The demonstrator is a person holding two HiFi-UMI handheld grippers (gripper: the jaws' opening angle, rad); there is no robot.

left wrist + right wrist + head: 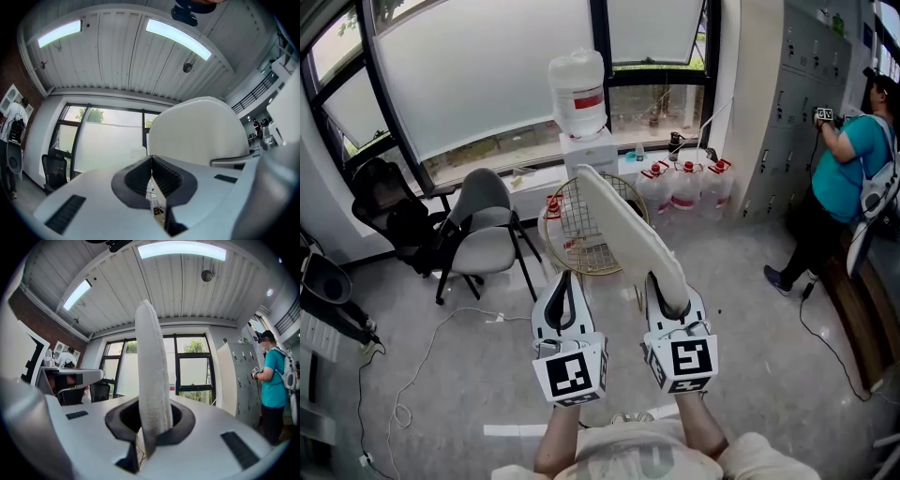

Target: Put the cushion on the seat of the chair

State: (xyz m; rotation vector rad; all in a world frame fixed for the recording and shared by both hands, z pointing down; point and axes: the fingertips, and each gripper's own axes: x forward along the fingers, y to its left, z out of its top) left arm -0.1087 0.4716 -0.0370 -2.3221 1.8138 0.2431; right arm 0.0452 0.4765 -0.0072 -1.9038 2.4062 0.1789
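A flat white cushion stands up on edge, and my right gripper is shut on its lower rim. In the right gripper view the cushion rises edge-on from between the jaws. Beyond it stands a gold wire chair, its seat partly hidden by the cushion. My left gripper hangs level beside the right one, shut with nothing in it. Its pads meet, and the cushion shows as a white disc just to their right.
A grey chair and a black office chair stand at the left by the window. Behind the wire chair are a water dispenser and water jugs. A person stands at the lockers on the right. Cables lie on the floor.
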